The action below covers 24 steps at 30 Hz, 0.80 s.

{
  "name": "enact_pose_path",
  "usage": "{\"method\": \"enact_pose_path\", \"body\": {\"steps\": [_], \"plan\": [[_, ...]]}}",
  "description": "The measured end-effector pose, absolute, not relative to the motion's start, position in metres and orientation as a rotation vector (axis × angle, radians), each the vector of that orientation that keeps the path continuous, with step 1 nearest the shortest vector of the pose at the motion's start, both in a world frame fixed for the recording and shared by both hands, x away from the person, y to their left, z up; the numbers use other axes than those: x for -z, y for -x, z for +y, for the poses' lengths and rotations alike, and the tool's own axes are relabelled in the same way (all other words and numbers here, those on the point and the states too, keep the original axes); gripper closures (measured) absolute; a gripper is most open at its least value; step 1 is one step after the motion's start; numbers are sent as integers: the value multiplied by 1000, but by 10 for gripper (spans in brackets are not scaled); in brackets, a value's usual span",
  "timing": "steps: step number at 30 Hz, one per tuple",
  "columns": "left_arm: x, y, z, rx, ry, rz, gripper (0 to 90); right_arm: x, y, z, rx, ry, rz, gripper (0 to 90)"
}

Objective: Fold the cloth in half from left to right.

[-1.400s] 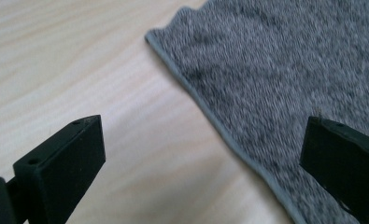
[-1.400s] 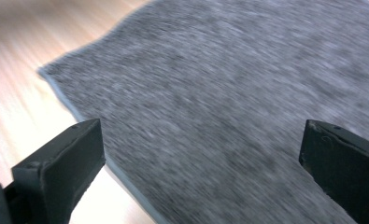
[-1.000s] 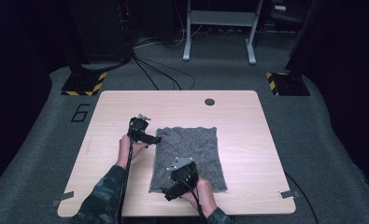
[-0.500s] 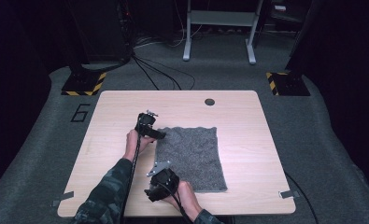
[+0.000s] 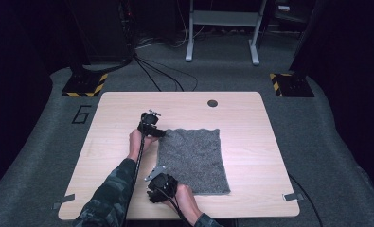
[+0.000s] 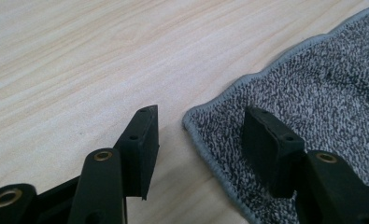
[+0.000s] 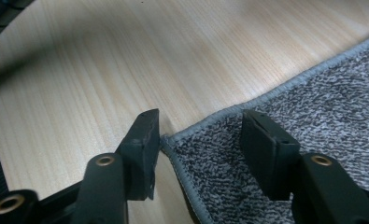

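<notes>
A grey speckled cloth (image 5: 194, 158) lies flat on the light wooden table (image 5: 113, 156). My left gripper (image 5: 159, 134) is at the cloth's far left corner. In the left gripper view my jaws (image 6: 198, 126) have just been closing; they straddle that corner of the cloth (image 6: 322, 84) with a gap at each pad. My right gripper (image 5: 157, 188) sits at the near left corner. Its jaws (image 7: 198, 128) have also just been closing. That corner of the cloth (image 7: 322, 102) lies between them, its hem close to the left pad (image 7: 145, 140), and it is not pinched.
A dark round hole (image 5: 212, 103) sits near the table's far edge. Bare wood lies left of the cloth. Cables, a metal stand (image 5: 221, 33) and striped blocks (image 5: 84, 85) are on the carpet beyond the table.
My right gripper slid left from the cloth's near middle to its near left corner. My left gripper edged slightly toward the far left corner.
</notes>
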<state>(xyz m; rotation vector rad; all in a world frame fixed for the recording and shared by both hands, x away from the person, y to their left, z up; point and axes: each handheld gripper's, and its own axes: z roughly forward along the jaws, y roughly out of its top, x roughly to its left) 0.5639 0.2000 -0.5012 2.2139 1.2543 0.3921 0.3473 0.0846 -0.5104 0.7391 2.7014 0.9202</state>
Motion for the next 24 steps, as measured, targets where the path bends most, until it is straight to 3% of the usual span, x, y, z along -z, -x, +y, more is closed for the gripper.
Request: {"method": "enact_pose_path", "body": {"steps": [8, 20, 24], "plan": [[505, -561, 197, -424, -2206, 1250, 556, 509, -347, 83, -902, -712, 2725, 575], [507, -554, 188, -453, -2191, 1217, 834, 509, -342, 85, -873, -698, 2648, 808], [507, -554, 189, -438, -2172, 1234, 867, 511, -340, 83, -887, -708, 2622, 843]]}}
